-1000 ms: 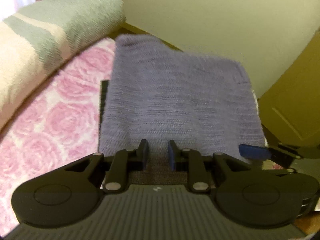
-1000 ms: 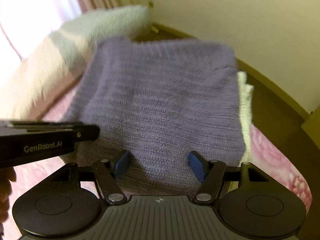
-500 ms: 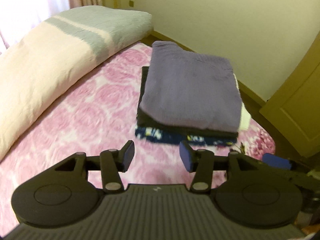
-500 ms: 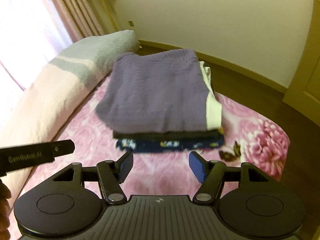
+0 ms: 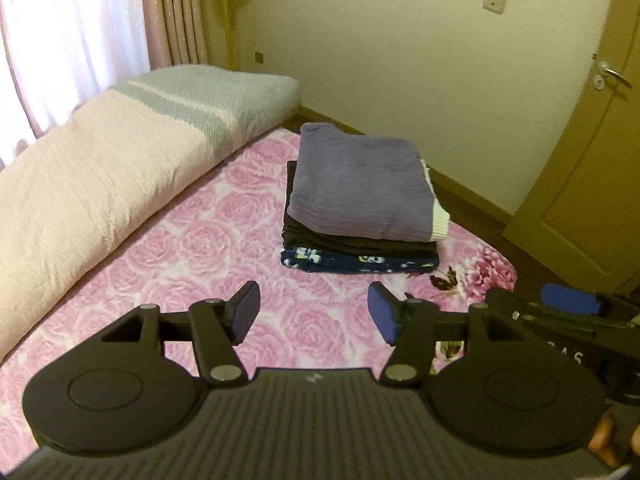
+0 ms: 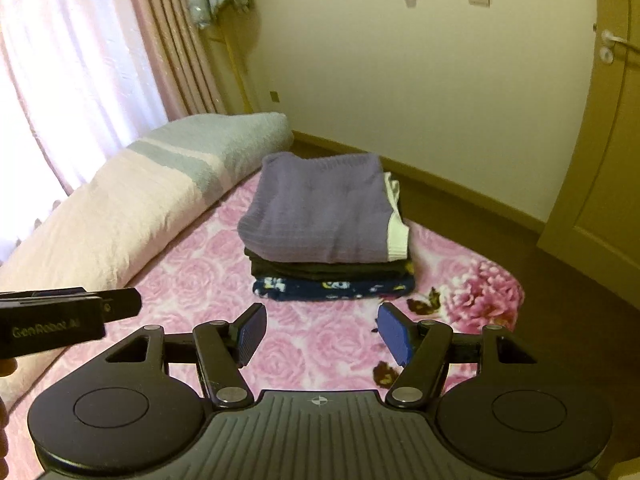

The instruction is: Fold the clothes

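Here your left gripper (image 5: 312, 312) and right gripper (image 6: 320, 334) both hung wide open and empty above the pink rose-patterned blanket (image 5: 192, 248). Well ahead of them lay the folded purple knit sweater (image 5: 360, 184), topping a stack of dark folded clothes (image 6: 332, 280).

Purple sweater (image 5: 360, 188) ribbed knit; rose blanket (image 5: 208, 248) plush; claws matt plastic.

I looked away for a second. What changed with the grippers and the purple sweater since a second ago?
The left gripper opened, letting go of the purple sweater, and both grippers pulled back; the right gripper was open throughout. The sweater stays folded atop the stack on the pink floral blanket.
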`<state>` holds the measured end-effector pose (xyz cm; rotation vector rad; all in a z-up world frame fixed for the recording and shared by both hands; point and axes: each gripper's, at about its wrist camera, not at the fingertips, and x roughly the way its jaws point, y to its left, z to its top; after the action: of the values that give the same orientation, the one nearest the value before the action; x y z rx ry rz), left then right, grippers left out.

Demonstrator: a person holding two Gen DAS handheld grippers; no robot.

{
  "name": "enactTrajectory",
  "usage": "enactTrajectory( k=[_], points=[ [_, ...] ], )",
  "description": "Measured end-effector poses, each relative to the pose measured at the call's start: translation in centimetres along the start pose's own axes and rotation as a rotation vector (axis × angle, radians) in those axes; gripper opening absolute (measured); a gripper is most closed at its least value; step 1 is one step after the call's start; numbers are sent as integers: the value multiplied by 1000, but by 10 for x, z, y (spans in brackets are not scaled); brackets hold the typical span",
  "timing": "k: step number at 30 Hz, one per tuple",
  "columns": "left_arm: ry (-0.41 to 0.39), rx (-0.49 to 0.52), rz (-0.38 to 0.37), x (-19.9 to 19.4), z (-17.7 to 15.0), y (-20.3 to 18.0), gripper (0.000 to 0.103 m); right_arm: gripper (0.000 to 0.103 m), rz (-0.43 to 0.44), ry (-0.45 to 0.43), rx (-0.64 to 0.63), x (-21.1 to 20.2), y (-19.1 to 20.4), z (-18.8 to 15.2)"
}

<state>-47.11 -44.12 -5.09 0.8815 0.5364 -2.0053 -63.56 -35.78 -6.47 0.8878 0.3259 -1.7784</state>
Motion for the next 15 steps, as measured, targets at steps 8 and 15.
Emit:
enactTrajectory(
  k=[8,15],
  points=[
    [-31,25,-5,-36,-26,-16,58,65,-25,-52,-16,-45,5,-27],
    [-74,46,-11,-55,-42,-23,66,65,-73,-111,-78,-67,9,-45]
  ],
)
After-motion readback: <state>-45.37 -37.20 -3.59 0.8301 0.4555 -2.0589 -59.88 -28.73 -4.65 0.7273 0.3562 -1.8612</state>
